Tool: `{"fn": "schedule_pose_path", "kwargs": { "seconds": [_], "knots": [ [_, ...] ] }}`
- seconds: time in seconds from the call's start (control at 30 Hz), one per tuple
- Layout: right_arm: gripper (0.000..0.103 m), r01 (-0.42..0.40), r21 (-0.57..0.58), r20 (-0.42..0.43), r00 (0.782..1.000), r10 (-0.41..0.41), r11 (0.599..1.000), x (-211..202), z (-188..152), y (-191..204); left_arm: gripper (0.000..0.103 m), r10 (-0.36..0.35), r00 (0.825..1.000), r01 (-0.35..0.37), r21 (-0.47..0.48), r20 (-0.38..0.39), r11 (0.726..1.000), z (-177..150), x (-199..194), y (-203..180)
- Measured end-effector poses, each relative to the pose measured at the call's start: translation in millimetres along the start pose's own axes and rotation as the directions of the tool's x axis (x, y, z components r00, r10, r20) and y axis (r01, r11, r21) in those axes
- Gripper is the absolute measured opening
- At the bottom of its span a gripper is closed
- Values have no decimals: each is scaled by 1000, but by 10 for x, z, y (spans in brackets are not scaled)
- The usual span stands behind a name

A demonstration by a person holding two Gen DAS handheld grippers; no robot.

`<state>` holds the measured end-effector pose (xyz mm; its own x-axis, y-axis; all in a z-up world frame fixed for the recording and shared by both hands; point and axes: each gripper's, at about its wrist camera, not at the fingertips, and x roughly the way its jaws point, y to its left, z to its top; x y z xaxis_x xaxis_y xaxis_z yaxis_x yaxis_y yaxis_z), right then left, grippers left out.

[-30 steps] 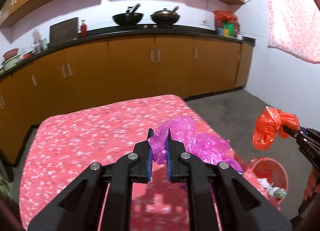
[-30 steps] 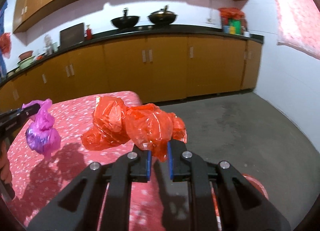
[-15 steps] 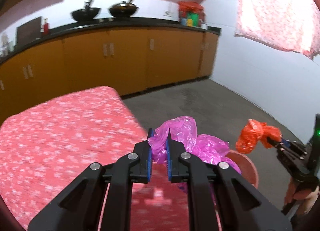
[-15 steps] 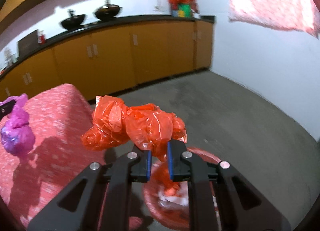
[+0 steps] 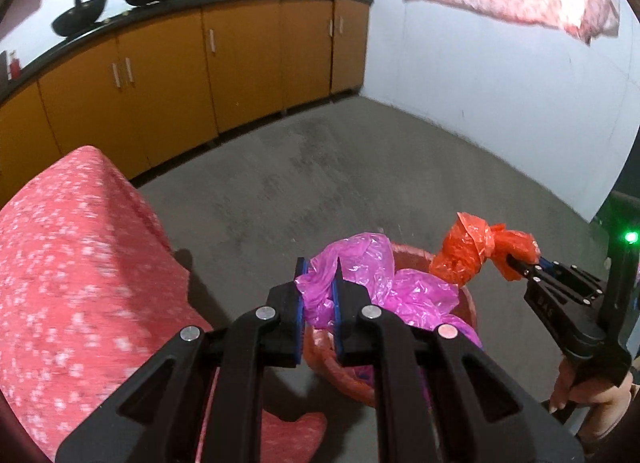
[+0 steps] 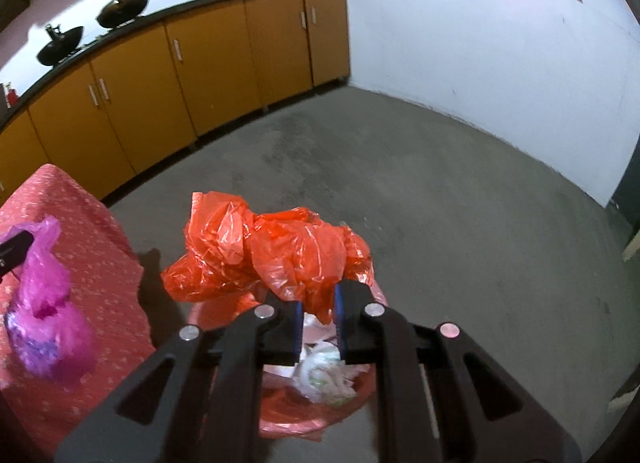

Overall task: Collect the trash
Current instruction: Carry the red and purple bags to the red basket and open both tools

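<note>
While the left gripper (image 5: 318,291) clamps a crumpled magenta plastic bag (image 5: 384,291) and the right gripper (image 6: 318,321) an orange one (image 6: 272,259) above the red bin (image 6: 280,419), releasing squarely over its opening should land both.

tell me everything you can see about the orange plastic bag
The orange plastic bag is thin, glossy, crinkled film, bunched into a loose wad with a knotted-looking lump at one end. The right gripper is shut on a fold of it, so it hangs in the air above the red bin on the floor, beside the pink-clothed table. Nothing else touches it.
</note>
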<state>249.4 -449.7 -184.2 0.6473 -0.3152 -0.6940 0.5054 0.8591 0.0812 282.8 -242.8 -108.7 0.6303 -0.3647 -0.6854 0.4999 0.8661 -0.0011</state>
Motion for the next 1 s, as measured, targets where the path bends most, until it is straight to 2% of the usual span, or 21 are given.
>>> {"fn": "schedule_pose_path", "kwargs": {
  "seconds": [0.4,0.73,0.83,0.9,1.0],
  "knots": [
    [14,-4,34,-84,996,6,999,443,-53,-59,11,16,992,-11,41,-121,999,-56,648,-360],
    [15,-13,62,-130,991,21,998,728,24,-123,11,35,987,-25,67,-159,997,-80,943,-416],
    [20,-24,70,-135,990,33,997,778,41,-143,11,28,985,-18,62,-170,998,-76,992,-455],
    [24,-28,67,-130,991,37,997,784,56,-138,12,28,985,-17,63,-172,998,-80,1002,-458],
    [27,-42,67,-124,991,50,997,790,62,-128,22,25,984,-15,54,-176,998,-70,1021,-429]
  ]
}}
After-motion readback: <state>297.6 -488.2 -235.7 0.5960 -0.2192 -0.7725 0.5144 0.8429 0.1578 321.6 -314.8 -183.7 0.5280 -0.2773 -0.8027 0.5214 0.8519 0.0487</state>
